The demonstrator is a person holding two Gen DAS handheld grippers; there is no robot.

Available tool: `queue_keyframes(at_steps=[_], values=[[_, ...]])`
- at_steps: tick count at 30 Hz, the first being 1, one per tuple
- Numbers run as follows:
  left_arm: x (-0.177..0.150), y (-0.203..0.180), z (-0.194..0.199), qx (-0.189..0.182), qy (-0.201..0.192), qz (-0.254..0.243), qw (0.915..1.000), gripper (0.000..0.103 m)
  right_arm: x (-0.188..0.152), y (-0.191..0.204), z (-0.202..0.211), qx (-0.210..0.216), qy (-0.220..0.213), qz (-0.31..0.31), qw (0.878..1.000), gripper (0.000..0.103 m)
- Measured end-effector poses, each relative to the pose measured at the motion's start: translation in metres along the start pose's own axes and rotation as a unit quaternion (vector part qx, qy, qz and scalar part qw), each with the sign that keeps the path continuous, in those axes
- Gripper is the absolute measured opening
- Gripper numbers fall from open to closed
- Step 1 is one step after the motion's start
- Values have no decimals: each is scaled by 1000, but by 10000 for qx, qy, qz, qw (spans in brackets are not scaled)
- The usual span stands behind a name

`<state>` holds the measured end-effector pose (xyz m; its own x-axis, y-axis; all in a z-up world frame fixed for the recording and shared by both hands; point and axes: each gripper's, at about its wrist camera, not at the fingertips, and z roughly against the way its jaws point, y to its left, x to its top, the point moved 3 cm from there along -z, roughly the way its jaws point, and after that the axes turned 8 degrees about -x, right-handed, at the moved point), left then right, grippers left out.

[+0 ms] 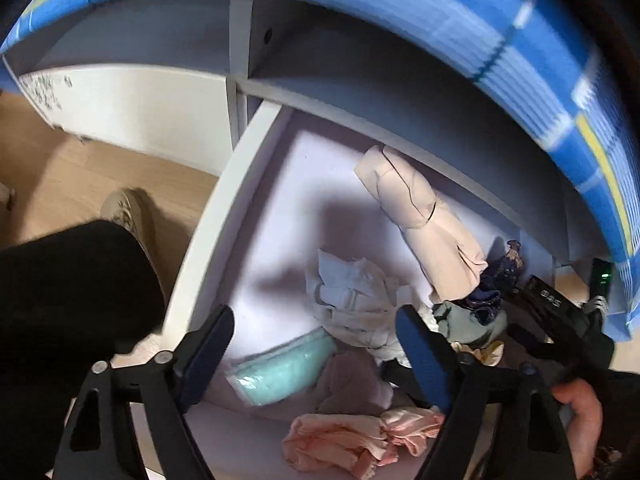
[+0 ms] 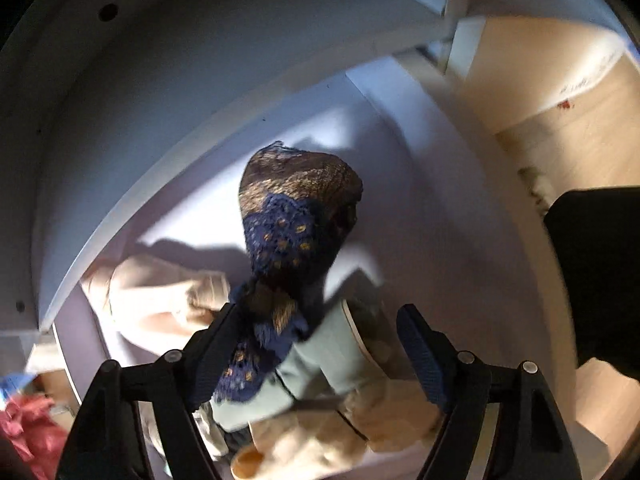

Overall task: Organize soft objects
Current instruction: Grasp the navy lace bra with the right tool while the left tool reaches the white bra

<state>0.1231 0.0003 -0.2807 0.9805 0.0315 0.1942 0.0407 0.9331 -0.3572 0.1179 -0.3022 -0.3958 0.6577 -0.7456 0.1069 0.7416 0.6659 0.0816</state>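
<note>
An open white drawer (image 1: 208, 216) holds a heap of soft clothes. In the left wrist view I see a beige folded garment (image 1: 420, 208), a pale grey-white garment (image 1: 352, 300), a teal packet (image 1: 280, 368), a pink garment (image 1: 340, 440) and a navy lace garment (image 1: 496, 280). My left gripper (image 1: 316, 356) is open above the teal packet, holding nothing. My right gripper (image 2: 316, 356) is open; the navy lace garment (image 2: 292, 224) lies against its left finger (image 2: 212, 356), over a pale green garment (image 2: 320, 376) and a cream one (image 2: 320, 440).
A blue checked cloth (image 1: 440, 4) hangs over the furniture above the drawer. The drawer's back wall (image 2: 168, 120) is close ahead. A wood floor (image 1: 60, 176) and the person's shoe (image 1: 128, 208) lie left of the drawer. A red cloth (image 2: 28, 432) sits at far left.
</note>
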Motion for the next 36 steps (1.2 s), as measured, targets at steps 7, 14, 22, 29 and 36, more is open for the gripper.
queue_keyframes(at_steps=[7,14,22,29,36], values=[[-4,7,-11,90,254,250,9993,78,28,10,-22,418,243,-3,9988,55],[-10,2,-19,6,423,145,9990,72,42,21,-22,761,449,279,9957,31],[-15,-5,-37,-277,691,224,9970,71,47,-8,3,1124,648,-252,9912,31],[-20,-23,-60,-458,954,86,9943,71,43,-23,28,1308,777,-325,9878,29],[-11,-24,-81,-859,971,428,9906,71,36,-34,44,1399,865,2,9864,28]])
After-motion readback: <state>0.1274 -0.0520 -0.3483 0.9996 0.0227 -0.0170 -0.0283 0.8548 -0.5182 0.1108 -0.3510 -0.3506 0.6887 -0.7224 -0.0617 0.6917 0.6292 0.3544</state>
